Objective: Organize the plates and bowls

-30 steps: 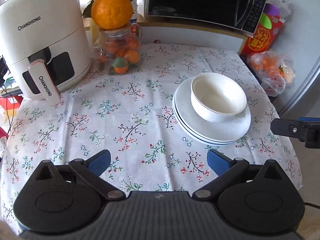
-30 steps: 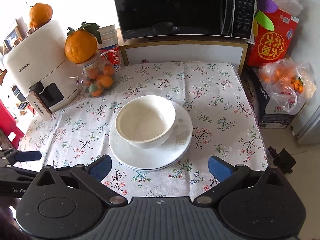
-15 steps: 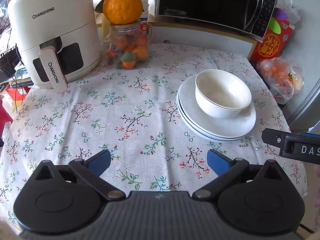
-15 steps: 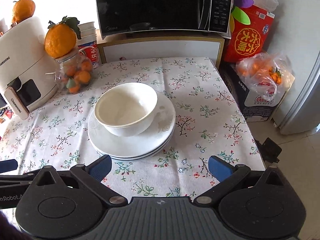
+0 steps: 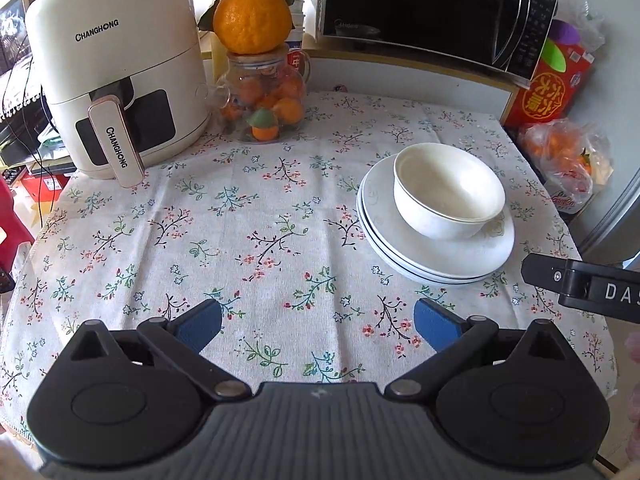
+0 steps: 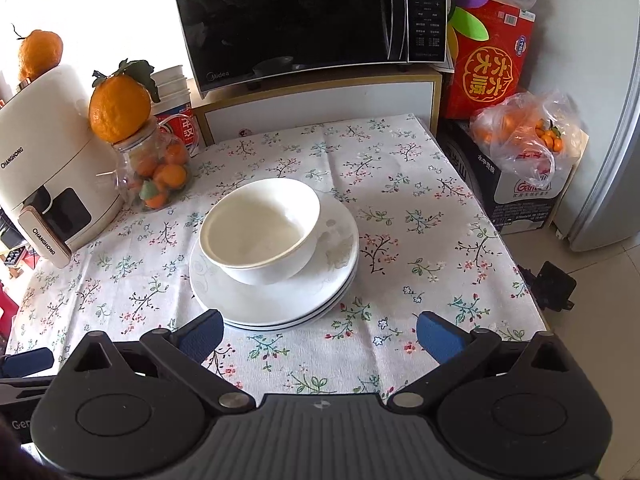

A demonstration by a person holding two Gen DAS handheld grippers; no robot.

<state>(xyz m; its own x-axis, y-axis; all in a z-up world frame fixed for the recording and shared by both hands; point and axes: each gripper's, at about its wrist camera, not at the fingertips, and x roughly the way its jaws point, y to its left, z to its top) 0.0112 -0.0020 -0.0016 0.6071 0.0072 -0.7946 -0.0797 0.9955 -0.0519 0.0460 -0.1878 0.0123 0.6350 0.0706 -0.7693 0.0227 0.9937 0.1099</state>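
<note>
A white bowl (image 5: 448, 190) sits on a stack of white plates (image 5: 436, 256) on the right half of the flowered tablecloth. In the right wrist view the bowl (image 6: 260, 232) and plates (image 6: 276, 300) lie just ahead, left of centre. My left gripper (image 5: 318, 326) is open and empty above the table's near edge, left of the stack. My right gripper (image 6: 320, 336) is open and empty, its left fingertip (image 6: 202, 334) close to the plates' near rim. Part of the right gripper (image 5: 580, 286) shows at the left view's right edge.
A white air fryer (image 5: 116, 92) stands at the back left, next to a glass jar of small oranges (image 5: 264, 108) with a large orange on top. A microwave (image 5: 432, 12) sits behind the table. A red box (image 6: 488, 60) and a bag of oranges (image 6: 524, 136) are off the right side.
Both grippers have drawn back and shifted; the right one moved right then back towards the stack. The bowl and plates have not moved. Both stay open.
</note>
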